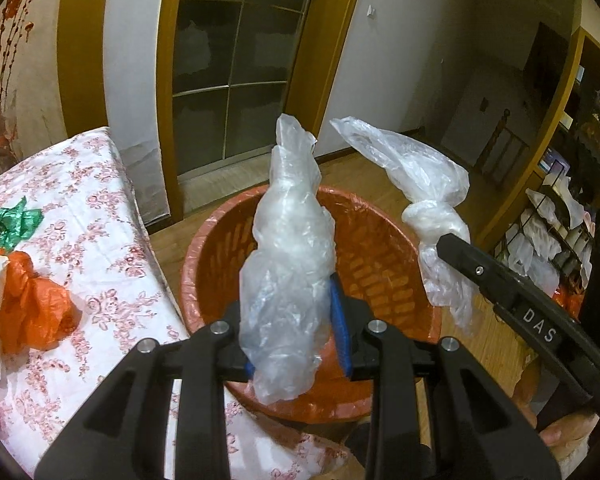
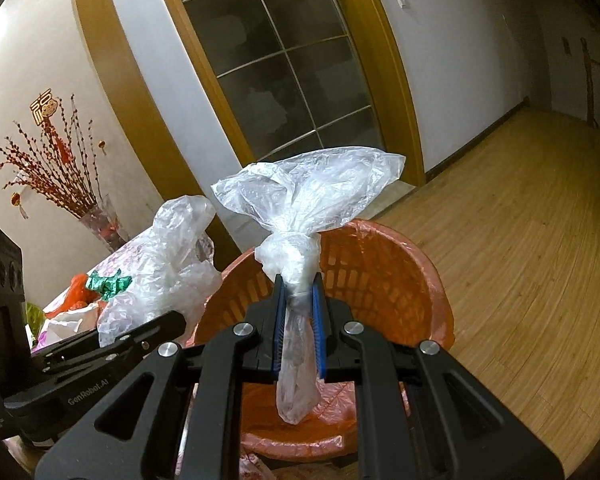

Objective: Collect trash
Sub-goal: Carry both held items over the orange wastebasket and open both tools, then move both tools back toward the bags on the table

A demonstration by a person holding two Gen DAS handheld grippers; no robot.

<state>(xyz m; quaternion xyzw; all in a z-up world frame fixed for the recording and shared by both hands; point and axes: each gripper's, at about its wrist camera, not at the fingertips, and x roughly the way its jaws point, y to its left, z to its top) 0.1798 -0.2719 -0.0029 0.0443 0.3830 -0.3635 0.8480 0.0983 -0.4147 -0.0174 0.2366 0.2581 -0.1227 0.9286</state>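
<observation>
Between the left claw's blue pads sits a crumpled clear bag, jaws closed partway on it since it's bulky, and most of the bag sticks up past the fingertips. Right claw is clamped nearly flat on the twisted neck of a knotted bag, with the puffy end flaring out ahead of the tips and a thin tail drooping below.

Straight under and ahead of both claws is the red bin, lined with a red liner, so both bags are hovering over the opening. Off to the left claw's side there's the floral table with an orange bag, a green scrap and some white paper still lying there.

My worry: these bags weigh nothing, so on release they could cling to the pads or drift and drape over the rim instead of falling in. Also the two claws are close, so the bags could snag each other.
</observation>
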